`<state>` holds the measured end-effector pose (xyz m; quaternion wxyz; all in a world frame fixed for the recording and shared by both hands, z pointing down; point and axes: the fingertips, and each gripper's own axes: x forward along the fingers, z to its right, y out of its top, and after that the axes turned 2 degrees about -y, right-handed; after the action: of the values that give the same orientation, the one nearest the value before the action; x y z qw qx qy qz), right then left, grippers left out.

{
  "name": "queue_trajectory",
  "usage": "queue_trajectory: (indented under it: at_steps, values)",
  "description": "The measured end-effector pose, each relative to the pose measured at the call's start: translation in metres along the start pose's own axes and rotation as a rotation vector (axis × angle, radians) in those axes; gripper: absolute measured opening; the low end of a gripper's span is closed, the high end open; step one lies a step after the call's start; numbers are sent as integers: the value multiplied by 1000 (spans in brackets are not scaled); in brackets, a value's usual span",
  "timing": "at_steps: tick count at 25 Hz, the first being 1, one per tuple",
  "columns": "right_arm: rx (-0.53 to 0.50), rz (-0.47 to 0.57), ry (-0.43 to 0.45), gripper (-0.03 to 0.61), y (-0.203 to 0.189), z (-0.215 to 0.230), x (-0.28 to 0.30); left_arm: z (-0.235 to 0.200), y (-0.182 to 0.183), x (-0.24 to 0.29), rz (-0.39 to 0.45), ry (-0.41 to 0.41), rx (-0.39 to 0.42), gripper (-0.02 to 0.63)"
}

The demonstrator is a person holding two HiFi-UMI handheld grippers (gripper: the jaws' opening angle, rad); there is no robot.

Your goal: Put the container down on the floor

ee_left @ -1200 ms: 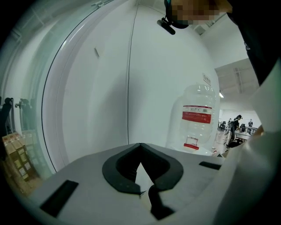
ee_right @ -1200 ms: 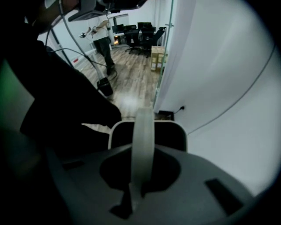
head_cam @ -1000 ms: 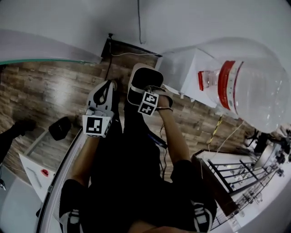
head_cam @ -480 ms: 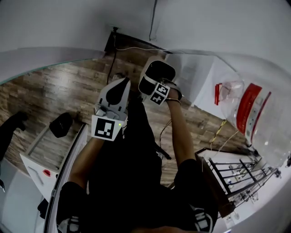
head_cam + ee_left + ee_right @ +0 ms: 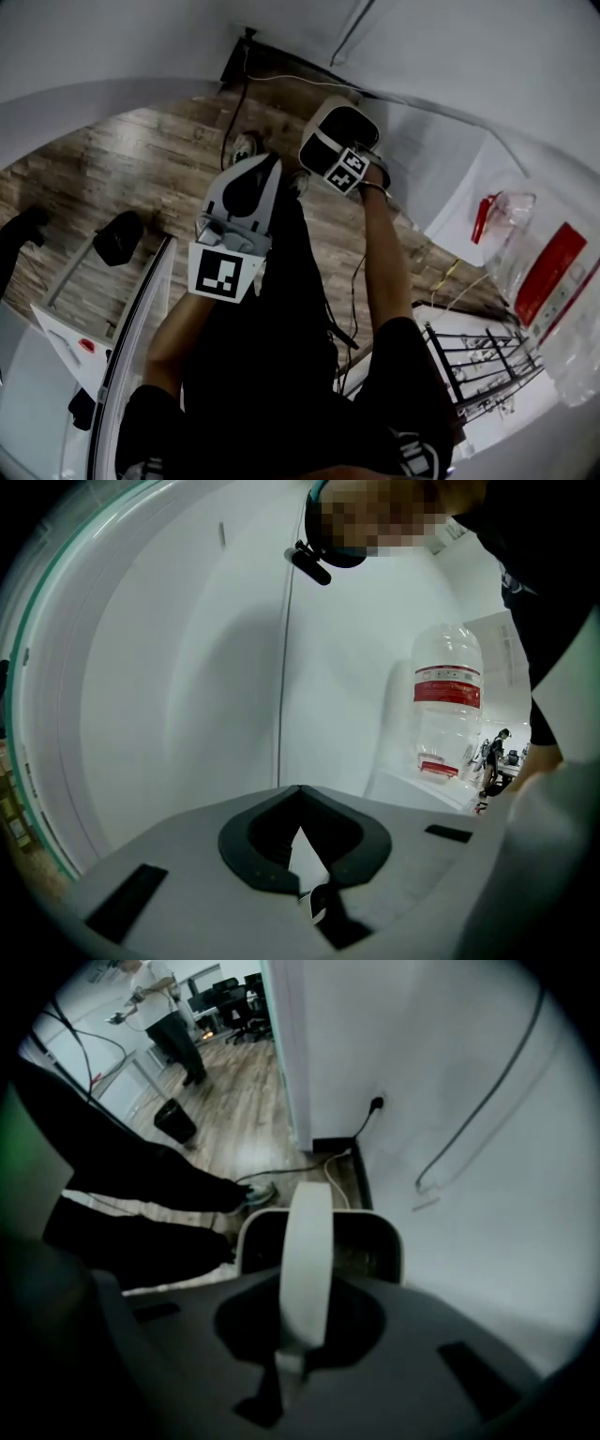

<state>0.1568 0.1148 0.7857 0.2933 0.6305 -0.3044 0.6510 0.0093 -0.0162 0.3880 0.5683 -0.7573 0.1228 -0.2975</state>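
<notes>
The container [image 5: 338,133] is a small dark tub with a white rim. It hangs above the wooden floor [image 5: 141,164] near the wall corner. My right gripper [image 5: 325,157] is shut on its near wall. In the right gripper view the white fingers [image 5: 307,1241] stand as one closed strip across the container's rim [image 5: 377,1229], whose dark inside faces the camera. My left gripper [image 5: 271,162] sits just left of it, shut and empty, its tips meeting in a point. In the left gripper view the left gripper [image 5: 301,793] points at a bare white wall.
A large clear water bottle [image 5: 551,281] [image 5: 447,705] with a red label stands on a white counter to the right. A black bin [image 5: 117,236] [image 5: 175,1120] is on the floor at left. A wall socket [image 5: 378,1103] with cables lies ahead, and a metal rack [image 5: 469,361] is at lower right.
Both grippers have risen and shifted right in the head view, the container still in the right one. The view has swung, so the bottle now sits at the right edge.
</notes>
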Motion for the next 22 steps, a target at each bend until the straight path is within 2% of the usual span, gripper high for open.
queue_trajectory:
  at_steps: [8,13,22]
  values:
    - [8,-35,24,34,-9,12,57,-10,-29,11,-4,20,-16,30]
    - [-28,-64,31,34,-13,18,88,-19,-46,15,-7,33,-37,30]
    - [-52,-98,41,34,-21,31,117,-22,-73,20,-33,41,-59,30]
